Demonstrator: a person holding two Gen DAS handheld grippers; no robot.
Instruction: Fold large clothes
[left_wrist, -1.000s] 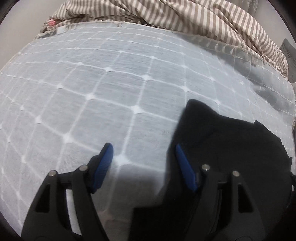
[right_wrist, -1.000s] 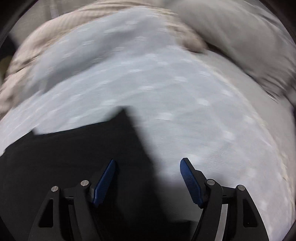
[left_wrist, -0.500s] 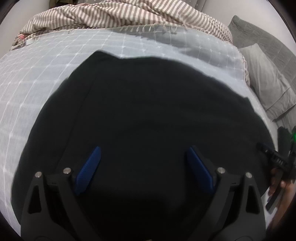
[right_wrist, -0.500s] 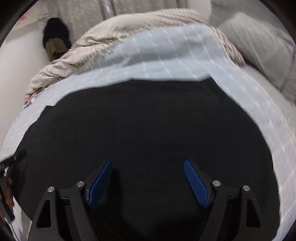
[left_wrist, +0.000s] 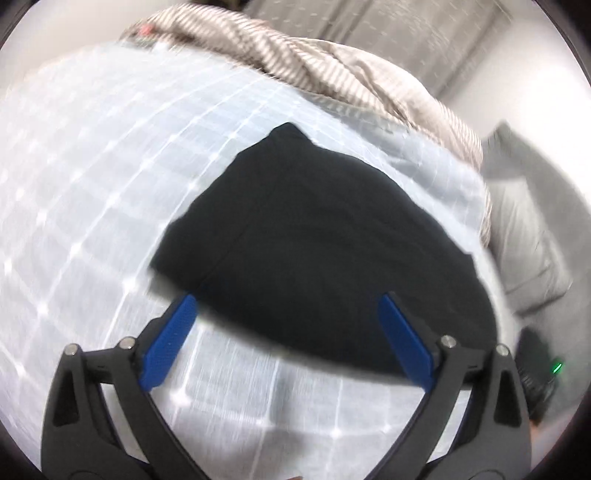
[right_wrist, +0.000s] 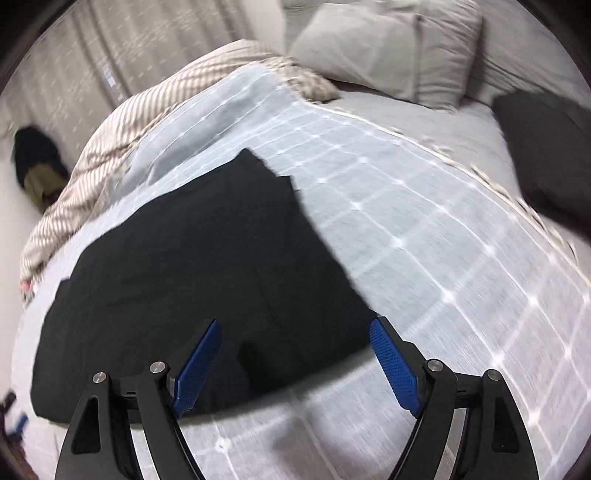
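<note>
Since half a second ago both cameras have been drawn back and up: the garment (left_wrist: 325, 243), which then filled each view, is now seen whole as a compact dark shape with grid cloth showing between it and the jaws.

The bed (right_wrist: 436, 122) takes up most of both views. It is covered by a pale blue blanket (left_wrist: 85, 192) crossed with white lines, and a striped duvet (left_wrist: 295, 55) is bunched along its far side. Grey pillows (right_wrist: 384, 48) lie at the far right in the right view, with a dark cushion (right_wrist: 550, 147) beside them. Curtains (right_wrist: 122, 48) hang behind the bed, blurred.

The garment lies in the middle of the blanket, flat, with straight edges and a seam or fold line running down it. It appears to be already folded at least once; whether a further fold is wanted cannot be told, and smoothing may be left.

The left gripper (left_wrist: 291, 341) is held above the near edge with its jaws wide and nothing between them. The right gripper (right_wrist: 295, 365) is likewise spread wide and empty, over the near right corner.
</note>
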